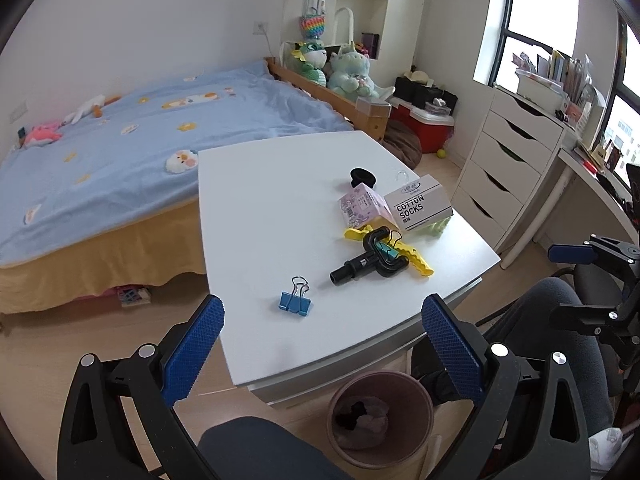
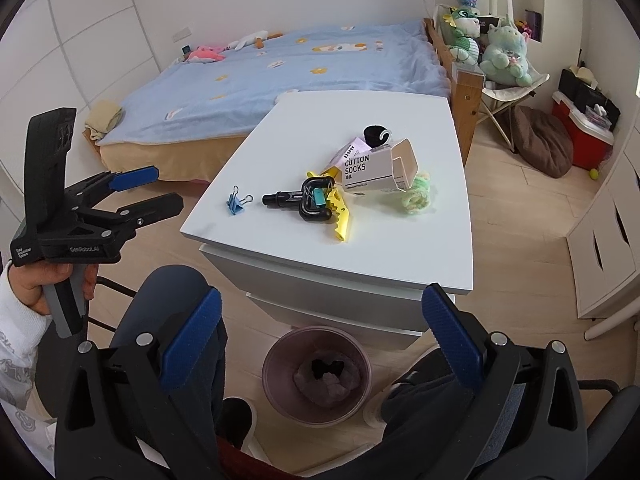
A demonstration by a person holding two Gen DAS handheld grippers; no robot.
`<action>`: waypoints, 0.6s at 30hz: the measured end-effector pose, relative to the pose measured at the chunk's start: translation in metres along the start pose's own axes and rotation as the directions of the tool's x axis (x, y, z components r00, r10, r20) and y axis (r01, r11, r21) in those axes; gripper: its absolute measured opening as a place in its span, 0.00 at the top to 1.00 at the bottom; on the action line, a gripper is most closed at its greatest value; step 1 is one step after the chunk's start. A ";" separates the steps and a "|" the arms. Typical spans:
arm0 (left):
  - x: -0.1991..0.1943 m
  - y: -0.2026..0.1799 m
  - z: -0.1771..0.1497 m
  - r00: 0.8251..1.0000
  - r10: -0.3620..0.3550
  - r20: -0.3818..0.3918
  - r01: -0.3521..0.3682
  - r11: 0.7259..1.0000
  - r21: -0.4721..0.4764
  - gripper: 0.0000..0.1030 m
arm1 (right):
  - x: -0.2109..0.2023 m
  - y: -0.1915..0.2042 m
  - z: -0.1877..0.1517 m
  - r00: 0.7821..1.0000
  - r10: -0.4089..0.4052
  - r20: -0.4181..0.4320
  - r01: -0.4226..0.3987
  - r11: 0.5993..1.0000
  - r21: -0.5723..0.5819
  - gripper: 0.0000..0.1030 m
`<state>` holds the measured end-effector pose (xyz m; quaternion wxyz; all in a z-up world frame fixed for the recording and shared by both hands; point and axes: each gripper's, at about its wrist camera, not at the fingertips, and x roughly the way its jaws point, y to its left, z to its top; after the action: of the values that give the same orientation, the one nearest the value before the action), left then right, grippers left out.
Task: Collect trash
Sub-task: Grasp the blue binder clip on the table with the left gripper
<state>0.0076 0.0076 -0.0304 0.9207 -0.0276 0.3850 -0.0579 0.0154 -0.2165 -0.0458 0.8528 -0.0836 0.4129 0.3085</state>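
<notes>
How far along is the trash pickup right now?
Done: the round pinkish waste bin under the white table already holds crumpled scraps. In hand: nothing; the left hand-held gripper and right hand-held gripper are both open. Left: the white "Cotton Socks" cardboard box, the purple printed carton and other clutter remain on the table.

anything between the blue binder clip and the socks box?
Yes: between the binder clip and the socks box lie a black T-shaped tool and a yellow clip, clearest in the right wrist view.
</notes>
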 end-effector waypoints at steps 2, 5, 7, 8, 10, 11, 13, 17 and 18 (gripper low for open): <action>0.009 0.001 0.003 1.000 0.003 -0.022 -0.003 1.000 0.022 0.07 | 0.000 0.000 0.001 1.000 0.002 -0.001 -0.002 1.000 0.000 0.04; 0.023 0.003 0.006 0.998 0.015 -0.054 -0.011 0.998 0.065 0.07 | -0.001 0.000 0.001 1.000 0.003 0.002 -0.003 1.000 0.001 0.04; 0.032 0.004 0.007 0.997 0.023 -0.076 -0.016 0.996 0.091 0.07 | -0.001 -0.001 0.002 1.000 0.005 0.002 -0.005 1.000 0.004 0.04; 0.036 0.005 0.008 0.996 0.021 -0.088 -0.012 0.995 0.102 0.07 | -0.001 -0.002 0.002 1.000 0.006 0.002 -0.006 1.000 0.005 0.04; 0.044 0.007 0.010 0.994 0.018 -0.104 -0.006 0.993 0.115 0.07 | -0.001 -0.002 0.002 1.000 0.007 0.001 -0.007 1.000 0.007 0.04; 0.048 0.009 0.011 0.993 0.017 -0.113 -0.003 0.993 0.119 0.07 | 0.000 -0.003 0.002 1.000 0.007 0.001 -0.007 1.000 0.008 0.04; 0.054 0.011 0.012 0.992 0.011 -0.125 0.005 0.992 0.127 0.08 | -0.001 -0.003 0.001 1.000 0.009 -0.001 -0.009 1.000 0.012 0.04; 0.065 0.011 0.014 0.989 0.008 -0.147 0.016 0.986 0.163 0.10 | 0.000 -0.005 0.000 1.000 0.012 -0.003 -0.012 1.000 0.017 0.04; 0.068 0.011 0.014 0.987 0.002 -0.162 0.026 0.985 0.171 0.16 | 0.000 -0.006 0.000 1.000 0.013 -0.003 -0.012 1.000 0.019 0.04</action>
<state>0.0658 0.0097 -0.0701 0.8851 0.0546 0.4517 -0.0985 0.0188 -0.2213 -0.0461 0.8510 -0.0735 0.4177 0.3098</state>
